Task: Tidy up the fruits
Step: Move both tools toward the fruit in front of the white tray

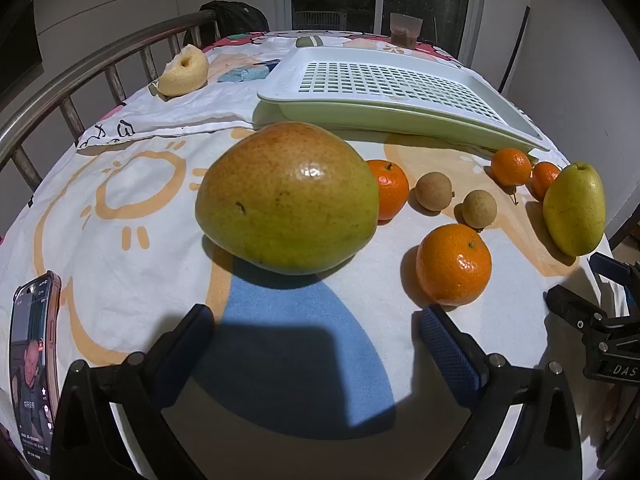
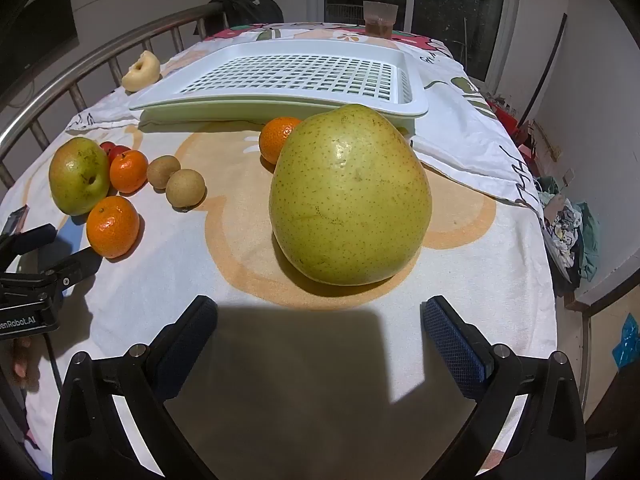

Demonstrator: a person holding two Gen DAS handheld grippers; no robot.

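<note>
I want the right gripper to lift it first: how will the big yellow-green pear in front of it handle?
The yellow-green pear looks rounded and lies on its side, so a nudge would probably roll it. Its glossy skin may slip. It nearly fills the open right gripper, leaving little margin.

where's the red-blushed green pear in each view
Left wrist view: the red-blushed green pear fills the centre, just beyond the fingers.
Right wrist view: it sits small at far left, beside small orange tangerines.
Shared landmark: the white slotted plastic tray lies behind the fruit in both.
</note>
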